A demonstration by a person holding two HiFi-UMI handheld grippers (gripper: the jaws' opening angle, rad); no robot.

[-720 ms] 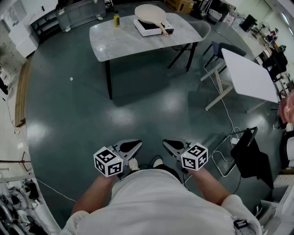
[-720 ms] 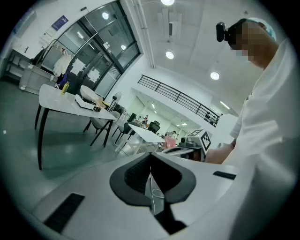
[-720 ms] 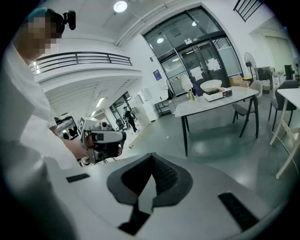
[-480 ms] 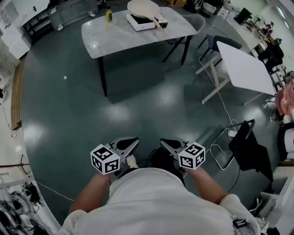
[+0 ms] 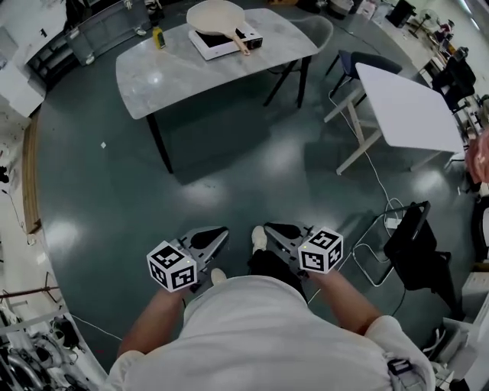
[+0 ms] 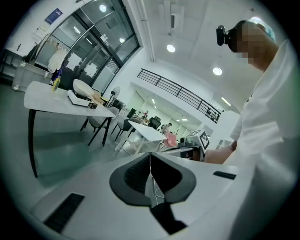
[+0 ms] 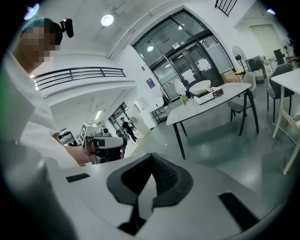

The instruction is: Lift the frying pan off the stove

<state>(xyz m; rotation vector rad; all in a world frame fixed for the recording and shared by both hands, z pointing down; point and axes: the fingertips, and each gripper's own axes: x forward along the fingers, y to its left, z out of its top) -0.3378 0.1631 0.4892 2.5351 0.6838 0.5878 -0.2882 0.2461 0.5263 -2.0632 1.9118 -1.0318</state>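
Observation:
A beige frying pan (image 5: 217,15) with a wooden handle rests on a white portable stove (image 5: 223,43) on the far grey marble table (image 5: 176,72). The same pan (image 6: 83,87) shows small in the left gripper view, and again as the pan (image 7: 200,87) in the right gripper view. My left gripper (image 5: 221,231) and right gripper (image 5: 267,228) are held low in front of my body, far from the table. Both are shut with nothing between their pads.
A yellow bottle (image 5: 159,37) stands on the marble table near the stove. A white table (image 5: 409,107) stands at the right, with chairs (image 5: 353,65) between the tables. A black folding chair (image 5: 416,252) and cables lie at my right. The floor is dark green.
The table with the pan has drifted left and nearer in the head view as I walk toward it. Both grippers stay shut and held the same way in front of me.

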